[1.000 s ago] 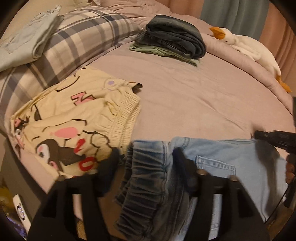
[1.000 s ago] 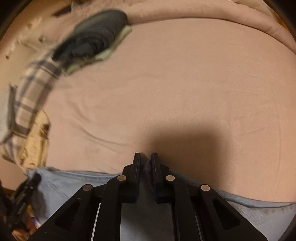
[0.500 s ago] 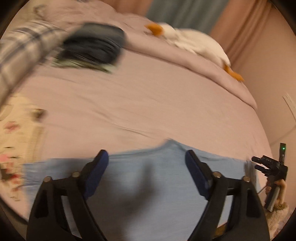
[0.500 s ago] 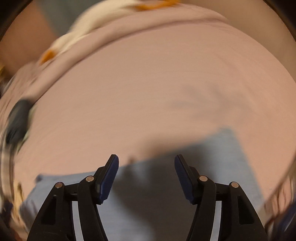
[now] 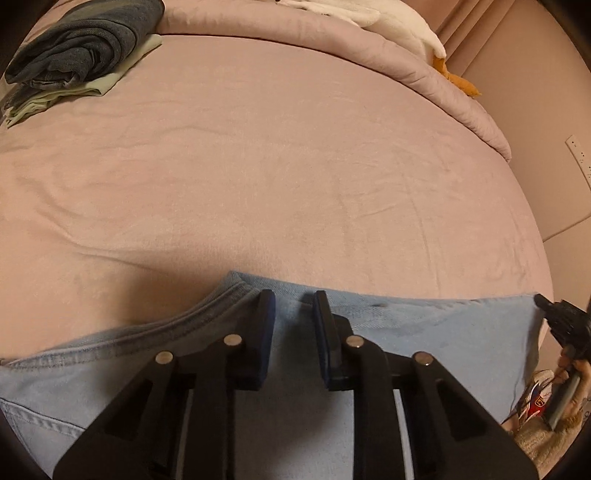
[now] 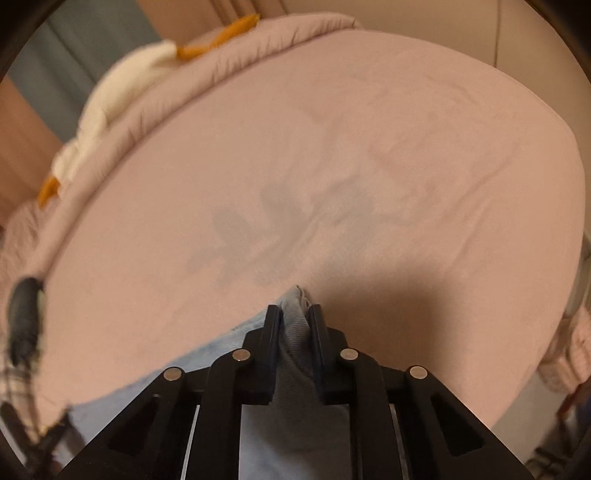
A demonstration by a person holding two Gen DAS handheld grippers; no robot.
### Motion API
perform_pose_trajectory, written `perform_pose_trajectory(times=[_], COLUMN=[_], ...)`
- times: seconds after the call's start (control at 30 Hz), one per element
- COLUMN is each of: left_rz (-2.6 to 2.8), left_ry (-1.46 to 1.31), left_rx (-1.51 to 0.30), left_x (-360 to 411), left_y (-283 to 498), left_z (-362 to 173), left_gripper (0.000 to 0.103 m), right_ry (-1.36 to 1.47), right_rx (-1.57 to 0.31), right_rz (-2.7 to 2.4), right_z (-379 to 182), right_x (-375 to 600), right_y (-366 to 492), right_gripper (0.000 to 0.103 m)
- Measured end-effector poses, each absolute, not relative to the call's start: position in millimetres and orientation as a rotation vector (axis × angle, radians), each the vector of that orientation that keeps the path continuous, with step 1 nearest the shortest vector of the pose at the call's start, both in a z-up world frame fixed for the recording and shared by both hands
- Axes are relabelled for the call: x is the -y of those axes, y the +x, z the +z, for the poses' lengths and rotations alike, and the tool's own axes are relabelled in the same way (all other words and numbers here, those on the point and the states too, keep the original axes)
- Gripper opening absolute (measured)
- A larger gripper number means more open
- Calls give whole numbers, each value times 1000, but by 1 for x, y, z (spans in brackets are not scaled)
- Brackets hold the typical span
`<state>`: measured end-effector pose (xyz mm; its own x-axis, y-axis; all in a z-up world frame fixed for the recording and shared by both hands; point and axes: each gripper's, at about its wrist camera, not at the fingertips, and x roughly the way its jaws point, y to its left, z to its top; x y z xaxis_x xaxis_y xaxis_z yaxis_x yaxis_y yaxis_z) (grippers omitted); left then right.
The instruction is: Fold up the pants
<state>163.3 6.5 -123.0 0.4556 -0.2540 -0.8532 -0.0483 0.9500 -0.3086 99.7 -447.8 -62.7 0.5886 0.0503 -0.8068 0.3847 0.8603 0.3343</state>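
Note:
Light blue jeans (image 5: 424,332) lie flat along the near edge of the pink bed. My left gripper (image 5: 291,306) is over their far edge, jaws nearly closed on the denim between them. My right gripper (image 6: 295,314) is shut on a bunched corner of the jeans (image 6: 293,299), which stands up between the fingers. In the left wrist view the right gripper (image 5: 561,321) shows at the jeans' right end.
A stack of folded dark and pale green clothes (image 5: 81,62) lies at the far left of the bed sheet (image 5: 295,166). A white goose plush (image 5: 399,18) rests on the rolled duvet at the back. The bed's right edge drops to the floor.
Both grippers were open half a second ago and have since closed on the jeans' edge. Both cameras have swung right, and the patterned cream shorts have left the left wrist view.

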Motion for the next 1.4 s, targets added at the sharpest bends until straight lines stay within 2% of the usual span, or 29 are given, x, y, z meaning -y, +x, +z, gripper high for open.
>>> perform_pose_trajectory(times=[0.2,0.33,0.4,0.43,0.5,0.53,0.57,0.73,0.87,0.9,0.97,1.03,1.07,1.1,1.13,1.37,1.4], left_rz=[-123,-119,-107,-113,-144,-155,-162,-175,-169,-174,-197,-202,-201,-189,-163,-162,-167], left_ry=[-309,-309,-322,-337,-360,-365,-366,-395,-412,-421,-429,-423,-417,-405,-382,-398,-405], left_rx=[-1079,-1070,-1077,-1062,-1012,-987,-966,-940,-977,-992,-1020,-1017,-1016,-1021,-1016,-990,-982], left_x=[-6,-5,-5,-6,-6,-7,-7,-14,-11,-11,-9,-5,-3,-1,2,0,-1], left_y=[168,165,156,148,130,118,106,50,25,19,11,8,8,9,8,8,7], left_z=[-129,-123,-111,-103,-86,-77,-70,-70,-92,-98,-110,-118,-122,-126,-130,-137,-137], left_gripper=[17,15,18,24,44,60,69,72,70,69,60,56,52,49,44,43,43], right_ry=[507,480,450,434,411,404,398,368,403,414,433,422,421,422,429,398,397], right_rx=[-1007,-996,-999,-1003,-996,-978,-961,-930,-948,-970,-992,-962,-962,-980,-979,-942,-950], right_rz=[-242,-263,-275,-284,-297,-297,-300,-291,-307,-304,-285,-243,-234,-232,-233,-299,-290], right_z=[-97,-94,-90,-85,-74,-72,-66,-52,-69,-74,-84,-89,-91,-96,-100,-87,-89], right_x=[439,433,431,429,426,432,429,426,430,429,430,431,433,433,434,431,428], right_y=[117,120,122,118,110,99,93,44,27,30,30,25,18,19,16,-8,-9], right_gripper=[15,15,21,26,50,54,56,56,56,56,53,36,10,1,1,1,4])
